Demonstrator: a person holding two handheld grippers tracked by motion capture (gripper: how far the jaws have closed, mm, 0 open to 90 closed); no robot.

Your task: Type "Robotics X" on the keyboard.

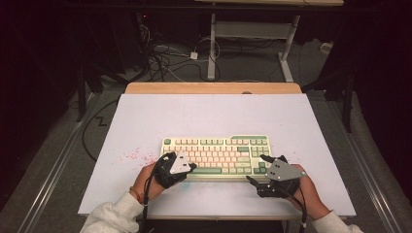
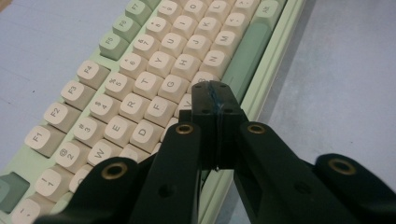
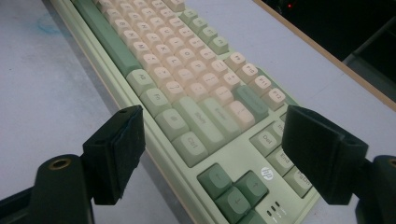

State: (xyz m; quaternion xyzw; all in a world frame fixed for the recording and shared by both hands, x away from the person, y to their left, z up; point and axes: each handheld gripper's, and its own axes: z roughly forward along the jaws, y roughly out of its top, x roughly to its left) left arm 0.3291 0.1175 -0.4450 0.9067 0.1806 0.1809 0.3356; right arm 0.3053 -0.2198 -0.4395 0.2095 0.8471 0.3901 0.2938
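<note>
From above, the keyboard (image 1: pixel 216 156) lay near the front middle of the desk (image 1: pixel 145 116), with wide free room behind it. The left tongs (image 2: pixel 212 95) were pressed together, holding nothing, over its front edge. The right tongs (image 3: pixel 212 154) stood wide apart over the arrow keys (image 3: pixel 233 189).

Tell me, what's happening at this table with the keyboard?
A person sits at a white table holding a gripper in each hand, both at the near edge of a green and cream keyboard. The left gripper has its jaws shut together, tips poised over the letter keys beside the space bar. The right gripper has its jaws wide open, straddling the keyboard's right end by the arrow keys, pressing on nothing.
</note>
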